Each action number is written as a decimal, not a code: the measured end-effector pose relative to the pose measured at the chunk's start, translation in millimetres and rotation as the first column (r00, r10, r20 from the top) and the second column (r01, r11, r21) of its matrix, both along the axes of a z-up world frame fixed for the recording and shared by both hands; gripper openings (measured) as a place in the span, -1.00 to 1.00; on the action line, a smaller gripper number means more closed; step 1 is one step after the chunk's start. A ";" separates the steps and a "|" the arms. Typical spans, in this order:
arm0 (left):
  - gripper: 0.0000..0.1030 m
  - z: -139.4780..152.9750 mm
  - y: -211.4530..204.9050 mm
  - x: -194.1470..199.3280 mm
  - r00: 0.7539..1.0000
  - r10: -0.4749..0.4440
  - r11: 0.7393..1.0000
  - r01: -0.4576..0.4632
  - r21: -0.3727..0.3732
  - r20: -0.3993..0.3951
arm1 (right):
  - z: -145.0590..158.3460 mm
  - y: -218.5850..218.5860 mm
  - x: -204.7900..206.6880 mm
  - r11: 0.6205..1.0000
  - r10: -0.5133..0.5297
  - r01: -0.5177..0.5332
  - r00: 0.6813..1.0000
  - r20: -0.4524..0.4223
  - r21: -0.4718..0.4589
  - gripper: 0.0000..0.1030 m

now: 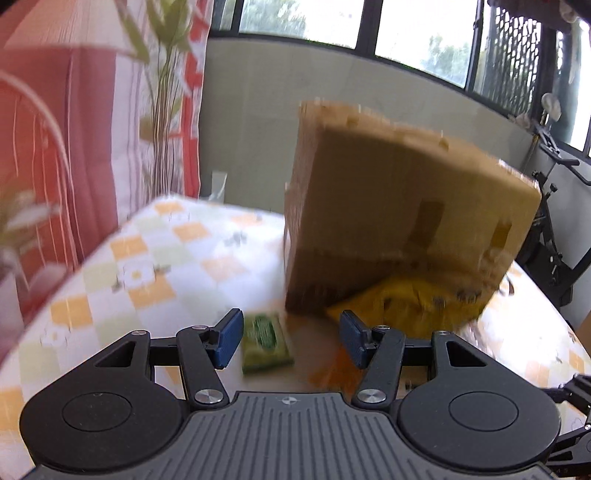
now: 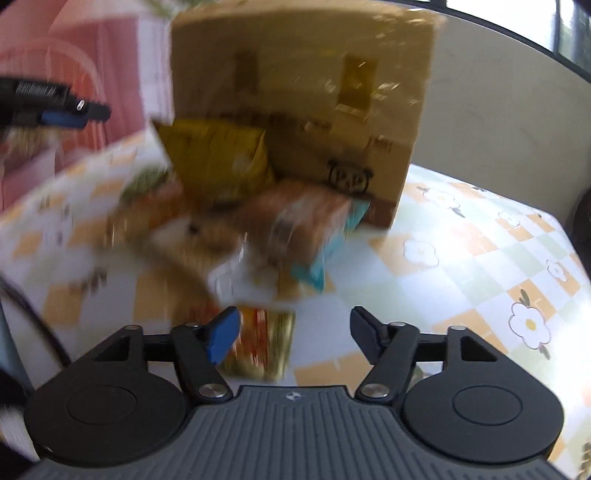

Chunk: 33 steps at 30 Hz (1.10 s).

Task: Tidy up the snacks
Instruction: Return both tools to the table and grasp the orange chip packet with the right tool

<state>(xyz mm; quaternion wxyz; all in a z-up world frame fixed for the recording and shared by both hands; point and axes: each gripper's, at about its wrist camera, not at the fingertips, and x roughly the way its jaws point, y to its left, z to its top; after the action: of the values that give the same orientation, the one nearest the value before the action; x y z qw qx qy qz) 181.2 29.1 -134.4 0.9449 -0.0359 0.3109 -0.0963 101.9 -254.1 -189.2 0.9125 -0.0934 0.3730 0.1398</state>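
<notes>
A brown cardboard box (image 1: 399, 221) (image 2: 303, 92) stands on the checked tablecloth (image 1: 155, 258) (image 2: 461, 258). A yellow snack bag (image 1: 406, 299) (image 2: 218, 155) leans against its front. A small green packet (image 1: 264, 341) lies on the table between the fingers of my left gripper (image 1: 290, 338), which is open with nothing pressed. In the right wrist view, blurred brown and teal snack packs (image 2: 310, 229) are piled before the box. An orange-and-gold packet (image 2: 262, 343) lies just past my right gripper (image 2: 293, 330), which is open. The left gripper's blue fingertip (image 2: 62, 118) shows at the upper left.
A pink flowered curtain (image 1: 74, 129) hangs at the left. Windows (image 1: 406, 33) and a pale wall run behind the table. An exercise bike (image 1: 554, 236) stands past the table's right edge. Both views are smeared by motion.
</notes>
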 end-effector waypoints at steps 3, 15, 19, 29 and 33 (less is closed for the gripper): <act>0.16 -14.0 -5.8 -4.8 0.999 -0.018 1.000 0.018 0.001 -0.041 | -4.0 4.0 -9.2 0.997 0.061 -0.062 0.998 -0.024 -0.050 0.51; 0.16 -27.0 -15.1 -15.3 0.996 -0.054 0.999 0.054 0.004 -0.076 | -18.9 23.8 22.9 0.985 0.170 -0.169 0.982 -0.077 0.016 0.64; 0.16 -29.4 -14.5 -15.8 0.995 -0.045 0.999 0.046 0.000 -0.093 | -19.0 33.6 30.1 0.968 0.250 -0.249 0.965 -0.079 0.018 0.65; 0.16 -29.5 -15.8 -16.1 0.994 -0.043 0.999 0.043 0.000 -0.099 | -16.6 39.1 32.3 0.950 0.307 -0.299 0.946 -0.103 0.090 0.13; 0.16 -31.1 -15.3 -15.1 0.994 -0.038 0.999 0.038 -0.004 -0.107 | -13.9 35.2 22.8 0.959 0.276 -0.266 0.953 -0.126 0.095 0.05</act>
<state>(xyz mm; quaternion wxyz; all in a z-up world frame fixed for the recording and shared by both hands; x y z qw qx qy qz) 166.1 13.8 -165.5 0.9249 -0.0360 0.3614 -0.1127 124.6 -218.9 -203.1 0.8595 -0.0983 0.4133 0.2841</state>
